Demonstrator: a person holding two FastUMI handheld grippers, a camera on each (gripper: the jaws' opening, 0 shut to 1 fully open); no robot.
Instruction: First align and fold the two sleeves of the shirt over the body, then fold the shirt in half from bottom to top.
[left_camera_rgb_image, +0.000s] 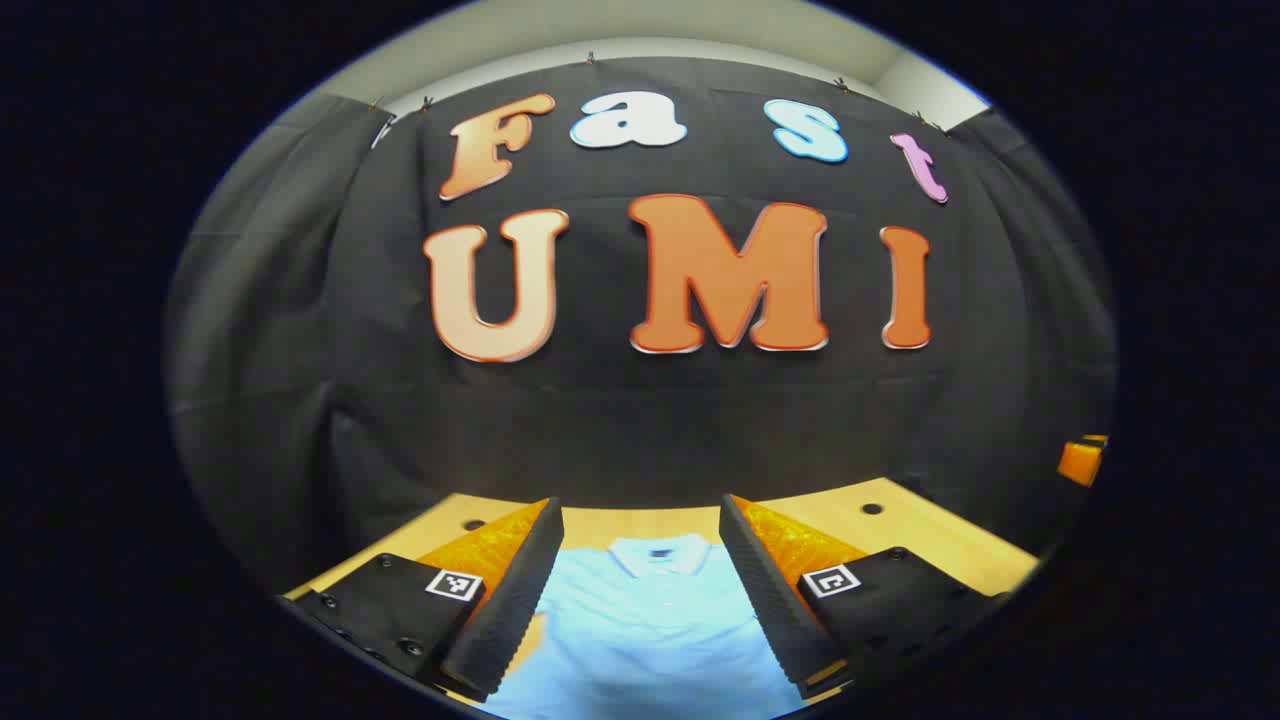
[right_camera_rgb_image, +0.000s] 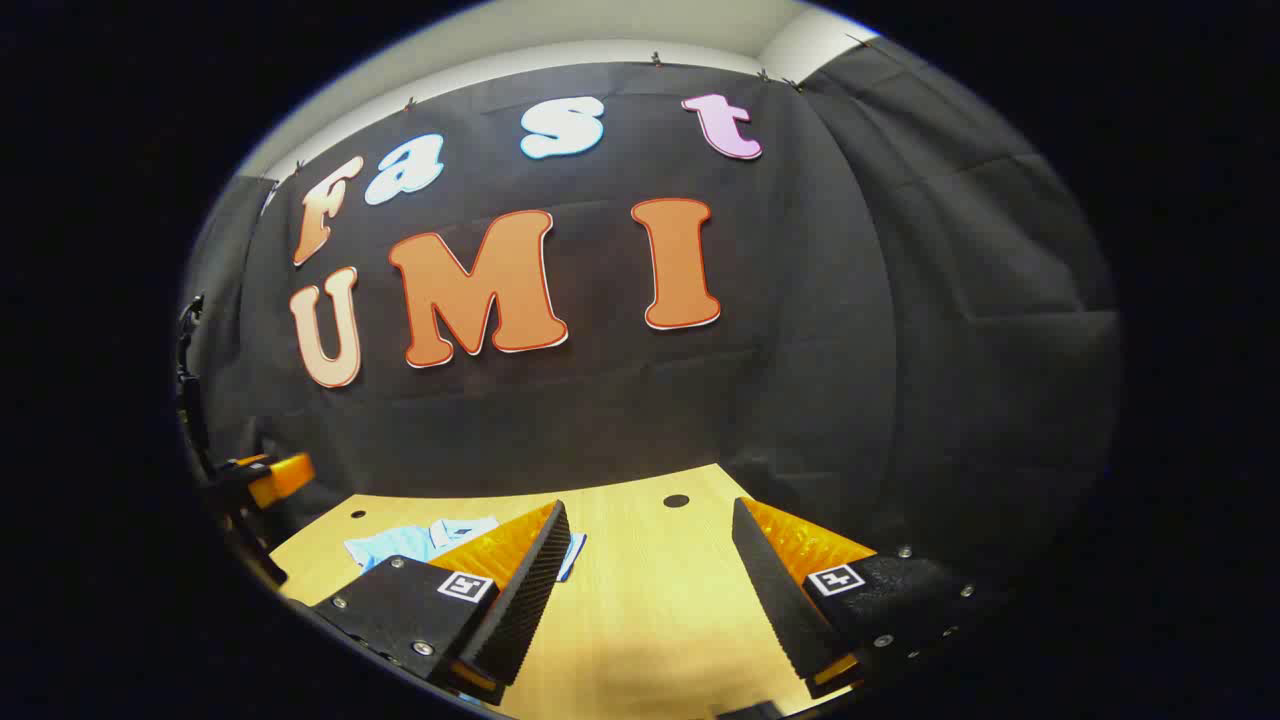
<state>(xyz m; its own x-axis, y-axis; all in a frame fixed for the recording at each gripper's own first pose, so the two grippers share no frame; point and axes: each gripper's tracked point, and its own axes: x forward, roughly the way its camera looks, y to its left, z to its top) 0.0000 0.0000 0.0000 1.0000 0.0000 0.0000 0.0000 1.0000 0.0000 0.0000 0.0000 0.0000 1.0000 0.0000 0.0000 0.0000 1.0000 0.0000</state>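
Now both grippers' jaws gape above shirt (left_camera_rgb_image: 640, 620) on table (right_camera_rgb_image: 650, 600)

A black cloth wall (left_camera_rgb_image: 640, 420) hangs in soft folds across the back of the booth and wraps round both sides, pinned along its top edge with small clips. Above it runs a strip of pale wall and ceiling (right_camera_rgb_image: 600, 30), evenly lit. Below stands a light wooden desk (right_camera_rgb_image: 650, 590) with small dark round holes (right_camera_rgb_image: 676, 500) in its surface near the cloth.
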